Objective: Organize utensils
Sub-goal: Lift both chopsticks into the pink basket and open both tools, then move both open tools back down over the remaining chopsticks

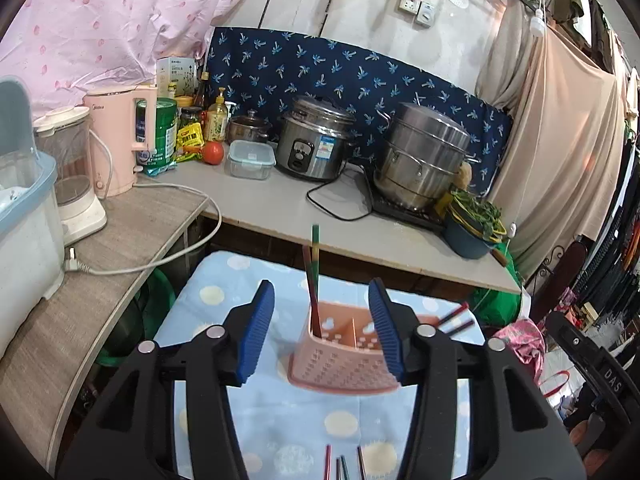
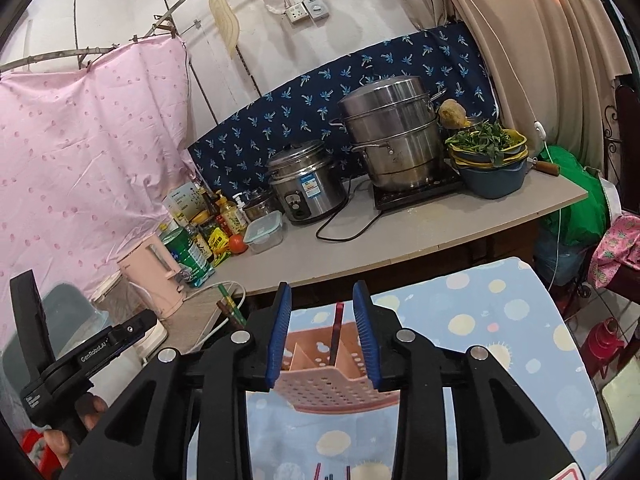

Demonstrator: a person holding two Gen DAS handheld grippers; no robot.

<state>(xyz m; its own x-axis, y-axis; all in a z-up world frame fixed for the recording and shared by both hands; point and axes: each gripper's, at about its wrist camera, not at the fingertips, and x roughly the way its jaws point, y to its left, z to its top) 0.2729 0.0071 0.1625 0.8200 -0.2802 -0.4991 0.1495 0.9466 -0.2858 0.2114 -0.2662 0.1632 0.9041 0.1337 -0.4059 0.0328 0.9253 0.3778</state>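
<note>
A pink perforated utensil holder (image 1: 340,360) stands on a blue dotted cloth (image 1: 280,420). Red-and-green chopsticks (image 1: 314,276) stand upright in its left compartment, in line with the gap of my left gripper (image 1: 321,285), which is open and holds nothing. More chopsticks (image 1: 456,317), blurred, poke out at the holder's right side. In the right wrist view a dark red chopstick pair (image 2: 338,330) stands in the holder (image 2: 336,380), between the pads of my right gripper (image 2: 322,286); the pads stand apart from it, open. Several chopsticks (image 1: 344,465) lie on the cloth close to me.
Behind the cloth runs a grey counter (image 1: 280,200) with a rice cooker (image 1: 314,144), a steel steamer pot (image 1: 424,156), a pink kettle (image 1: 120,140), a blender, bottles and a loose white cord. A person's hand holds the left gripper's body (image 2: 92,354) at the left.
</note>
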